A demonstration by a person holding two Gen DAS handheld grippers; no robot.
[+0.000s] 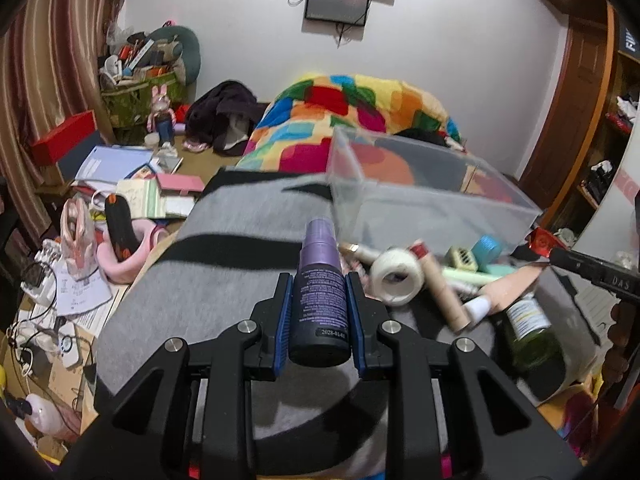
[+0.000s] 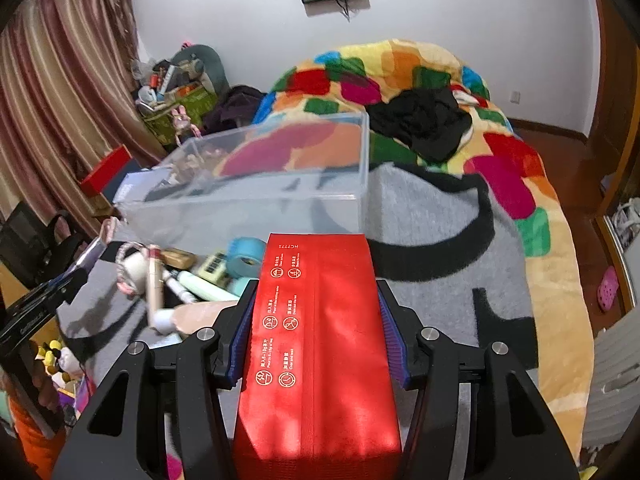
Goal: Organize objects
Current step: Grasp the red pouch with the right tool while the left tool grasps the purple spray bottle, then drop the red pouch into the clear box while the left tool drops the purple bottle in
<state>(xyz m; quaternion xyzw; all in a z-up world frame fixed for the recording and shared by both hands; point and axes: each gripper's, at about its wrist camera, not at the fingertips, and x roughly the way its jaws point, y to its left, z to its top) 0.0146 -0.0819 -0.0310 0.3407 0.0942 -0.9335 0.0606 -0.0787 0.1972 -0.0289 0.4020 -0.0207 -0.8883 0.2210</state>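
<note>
My left gripper (image 1: 319,280) is shut on a purple spray bottle (image 1: 319,300) and holds it above a grey blanket (image 1: 224,280). My right gripper (image 2: 316,292) is shut on a red foil packet (image 2: 316,340); its tip also shows at the right edge of the left wrist view (image 1: 541,239). A clear plastic bin (image 1: 420,196) stands empty on the bed, also in the right wrist view (image 2: 260,184). Before it lies a pile: a white tape roll (image 1: 396,276), a tan tube (image 1: 444,296), a blue tape roll (image 2: 246,260), a green bottle (image 1: 532,332).
A colourful patchwork quilt (image 2: 520,184) with black clothes (image 2: 424,120) covers the far bed. A cluttered desk (image 1: 120,184) with papers, a red box (image 1: 64,136) and a green basket (image 1: 140,96) stands left. Curtains (image 1: 36,92) hang at the far left.
</note>
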